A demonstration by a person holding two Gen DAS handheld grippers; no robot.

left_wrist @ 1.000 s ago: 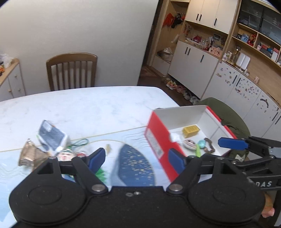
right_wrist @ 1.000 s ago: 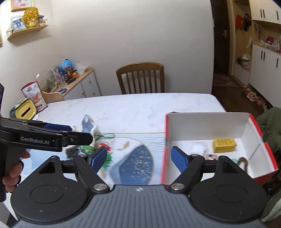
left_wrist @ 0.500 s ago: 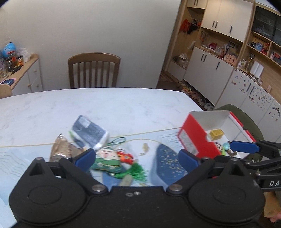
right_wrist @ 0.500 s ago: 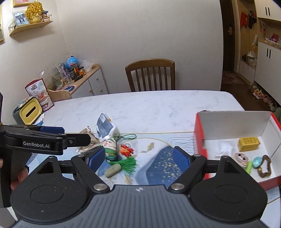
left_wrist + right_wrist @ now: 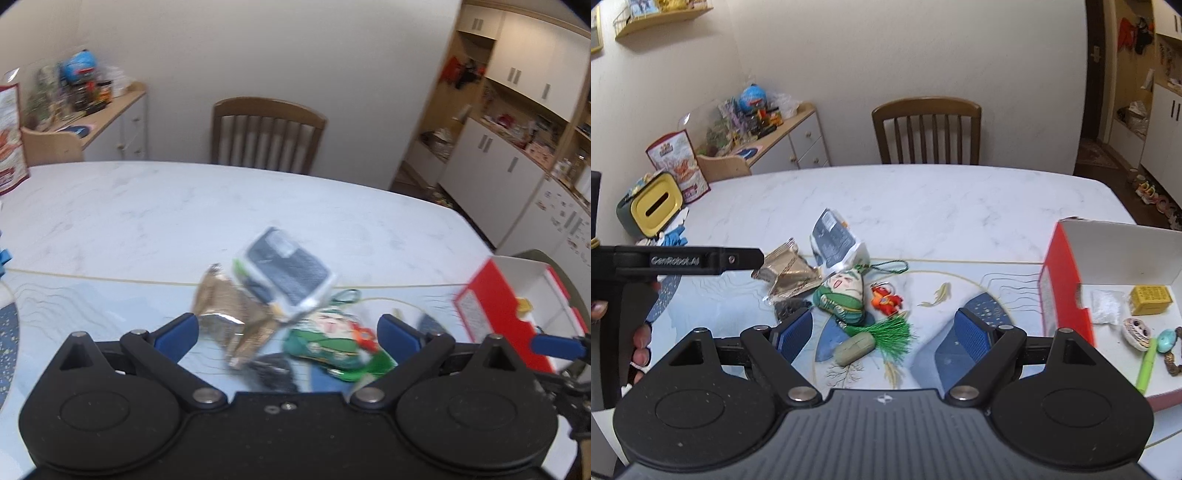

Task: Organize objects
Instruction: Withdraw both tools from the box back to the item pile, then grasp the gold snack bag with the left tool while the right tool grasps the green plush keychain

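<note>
A: Left wrist: left hand-held gripper swung off red box onto clutter pile on tabletop. Jaws wide, empty.

B: Right wrist: right hand-held gripper panned too, spread, empty, over green pod. Next pick probably.

A brown wooden slat-backed chair is set at the far edge of the white marble counter. A low white cabinet with a cluttered wooden top is placed against the wall, and a yellow-faced green box with a slot is seen at the counter's left edge.
</note>
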